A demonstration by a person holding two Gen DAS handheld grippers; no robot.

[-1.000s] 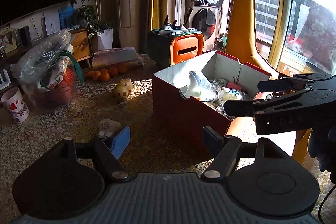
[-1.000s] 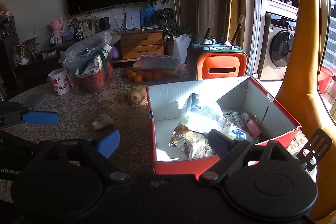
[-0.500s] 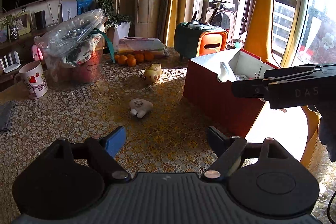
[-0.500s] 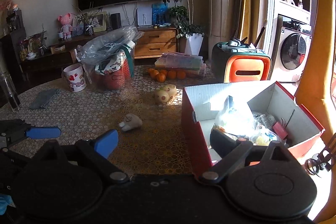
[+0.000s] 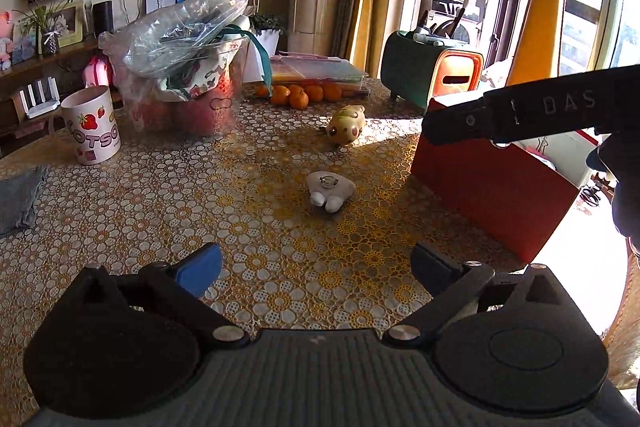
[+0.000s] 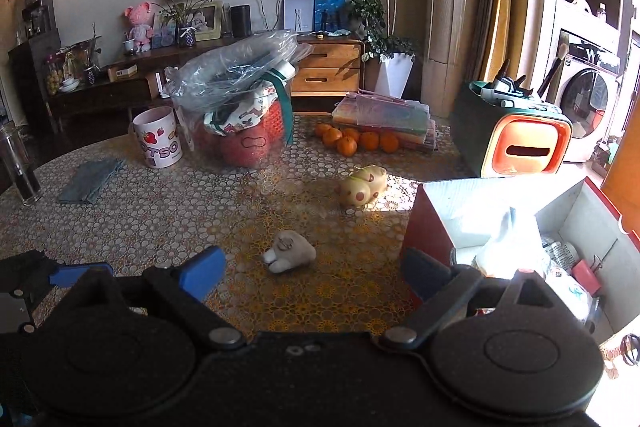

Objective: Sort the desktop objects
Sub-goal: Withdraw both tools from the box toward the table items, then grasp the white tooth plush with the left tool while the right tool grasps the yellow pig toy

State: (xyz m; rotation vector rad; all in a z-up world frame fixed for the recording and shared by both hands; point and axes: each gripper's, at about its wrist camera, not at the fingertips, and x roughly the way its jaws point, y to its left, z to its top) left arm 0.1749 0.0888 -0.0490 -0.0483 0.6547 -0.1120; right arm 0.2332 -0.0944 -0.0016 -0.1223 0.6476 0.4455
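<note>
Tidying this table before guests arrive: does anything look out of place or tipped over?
Two figurines lie loose on the patterned tablecloth: the small white figurine and the yellow pig-like toy, both toppled over, outside the red cardboard box.

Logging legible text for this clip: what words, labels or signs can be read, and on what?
"OTSO": mug, letters cut off at the left by its curve; also seen in the right wrist view.
"DAS": black arm of the right gripper crossing the left wrist view.
Washing machine: a mark above its door, too blurred to read.
Nothing else legible.
</note>
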